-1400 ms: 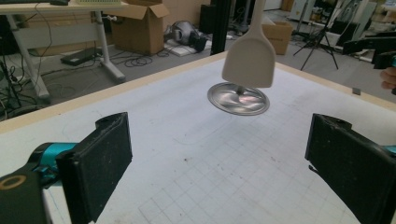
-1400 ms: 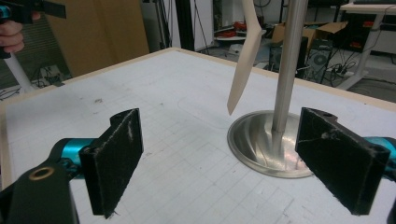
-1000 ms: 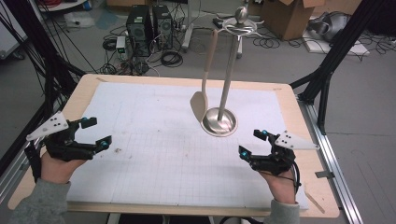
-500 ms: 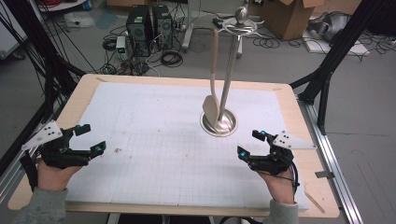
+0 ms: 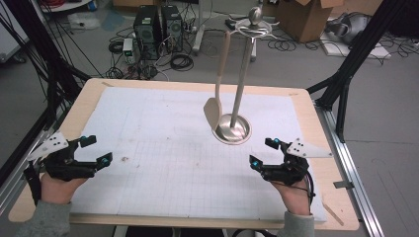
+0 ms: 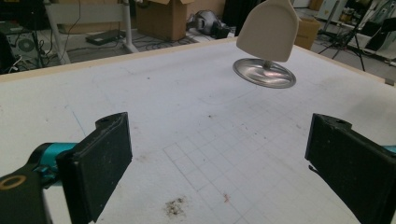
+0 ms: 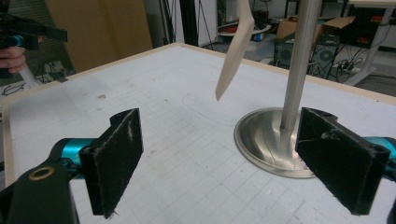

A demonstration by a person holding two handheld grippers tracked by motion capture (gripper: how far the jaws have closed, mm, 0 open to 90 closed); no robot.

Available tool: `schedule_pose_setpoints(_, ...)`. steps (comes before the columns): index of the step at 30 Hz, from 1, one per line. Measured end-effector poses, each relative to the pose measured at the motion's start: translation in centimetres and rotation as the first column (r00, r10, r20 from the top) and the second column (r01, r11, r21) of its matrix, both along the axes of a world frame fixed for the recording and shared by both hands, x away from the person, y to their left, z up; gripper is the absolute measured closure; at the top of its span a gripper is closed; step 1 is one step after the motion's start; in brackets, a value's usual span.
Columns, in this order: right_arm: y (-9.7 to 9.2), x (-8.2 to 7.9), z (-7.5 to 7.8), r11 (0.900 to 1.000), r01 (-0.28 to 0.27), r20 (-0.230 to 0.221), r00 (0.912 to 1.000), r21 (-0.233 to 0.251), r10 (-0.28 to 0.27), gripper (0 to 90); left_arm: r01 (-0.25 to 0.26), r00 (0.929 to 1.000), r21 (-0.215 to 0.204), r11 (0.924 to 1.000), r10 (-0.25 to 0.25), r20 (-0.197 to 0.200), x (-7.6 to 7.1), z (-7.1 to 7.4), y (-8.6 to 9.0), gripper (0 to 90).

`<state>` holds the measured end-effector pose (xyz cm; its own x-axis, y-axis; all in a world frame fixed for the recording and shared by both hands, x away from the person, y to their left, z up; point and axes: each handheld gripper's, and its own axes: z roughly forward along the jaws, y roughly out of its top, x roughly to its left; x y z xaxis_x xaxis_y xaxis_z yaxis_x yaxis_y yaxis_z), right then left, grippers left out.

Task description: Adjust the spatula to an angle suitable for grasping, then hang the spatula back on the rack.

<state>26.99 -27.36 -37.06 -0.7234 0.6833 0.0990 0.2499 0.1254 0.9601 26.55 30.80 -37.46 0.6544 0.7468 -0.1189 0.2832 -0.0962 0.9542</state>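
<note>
Your left gripper point(image 5: 93, 151) and right gripper point(image 5: 263, 153) both sit released with fingers spread, grasping nothing, while the spatula point(image 5: 217, 94) hangs on the stand point(image 5: 236, 129), ahead of the right fingers, well apart.

- A wooden desk point(image 5: 89, 94) carries a white gridded mat point(image 5: 163, 148) that covers nearly all of it.
- A metal stand point(image 5: 232, 129) rests on the mat, toward the far right.
- Small dark stains point(image 5: 122, 159) lie well left of the stand.

No legible text, labels, numbers anywhere.
</note>
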Motion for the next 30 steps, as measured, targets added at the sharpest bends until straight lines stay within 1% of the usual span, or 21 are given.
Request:
schedule_pose_setpoints(1,0.03,0.05,-0.03,1.0000,0.001,0.002,1.0000,-0.002,-0.001,14.2,0.002,1.0000,0.006,1.0000,-0.002,0.000,0.02,0.02,-0.02,7.7)
schedule_pose_setpoints(2,0.06,0.02,-0.05,1.0000,0.001,-0.007,1.0000,-0.004,-0.001,14.2,0.003,1.0000,0.007,1.0000,-0.003,-0.001,0.04,0.02,-0.05,7.7)
schedule_pose_setpoints(5,0.06,0.02,-0.06,1.0000,0.001,-0.009,1.0000,-0.001,-0.001,14.2,0.005,1.0000,0.007,1.0000,-0.005,-0.002,0.08,-0.05,-0.15,7.7)
schedule_pose_setpoints(7,0.03,0.07,-0.07,1.0000,0.004,0.003,1.0000,-0.001,-0.004,14.2,0.006,1.0000,0.005,1.0000,-0.006,-0.003,0.08,-0.10,-0.20,7.7)
schedule_pose_setpoints(9,0.09,0.02,-0.10,1.0000,0.005,-0.008,1.0000,0.000,-0.005,14.2,0.009,1.0000,0.006,0.9999,-0.009,-0.001,0.14,-0.13,-0.22,7.7)
schedule_pose_setpoints(12,0.16,0.03,-0.22,1.0000,0.004,-0.007,1.0000,-0.008,-0.004,14.2,0.014,0.9999,0.007,0.9999,-0.014,-0.003,0.22,-0.16,-0.34,7.7)
schedule_pose_setpoints(14,0.19,-0.05,-0.23,0.9999,0.004,-0.008,1.0000,-0.011,-0.004,14.2,0.020,0.9998,0.015,0.9997,-0.020,-0.006,0.28,-0.19,-0.45,7.7)
schedule_pose_setpoints(15,0.19,-0.10,-0.21,0.9999,0.004,-0.008,1.0000,-0.012,-0.004,14.2,0.019,0.9998,0.010,0.9998,-0.019,-0.007,0.31,-0.22,-0.55,7.7)
schedule_pose_setpoints(17,0.14,-0.16,-0.21,0.9999,0.002,-0.003,1.0000,-0.013,-0.002,14.2,0.023,0.9997,0.014,0.9996,-0.023,-0.008,0.39,-0.25,-0.60,7.8)
schedule_pose_setpoints(23,-0.02,-0.16,-0.30,0.9999,0.005,-0.011,0.9999,-0.011,-0.005,14.2,0.021,0.9996,0.013,0.9997,-0.020,-0.019,0.59,-0.47,-0.65,7.7)
schedule_pose_setpoints(26,0.03,-0.21,-0.28,1.0000,0.003,-0.009,1.0000,-0.009,-0.003,14.2,0.023,0.9995,0.017,0.9996,-0.023,-0.022,0.49,-0.50,-0.83,7.7)
schedule_pose_setpoints(29,0.09,-0.24,-0.20,1.0000,0.002,-0.005,1.0000,-0.009,-0.002,14.2,0.026,0.9996,0.023,0.9994,-0.026,-0.015,0.28,-0.37,-0.92,7.7)
schedule_pose_setpoints(30,0.12,-0.27,-0.20,1.0000,0.000,-0.005,1.0000,-0.008,0.000,14.2,0.026,0.9996,0.016,0.9995,-0.026,-0.014,0.21,-0.33,-0.95,7.7)
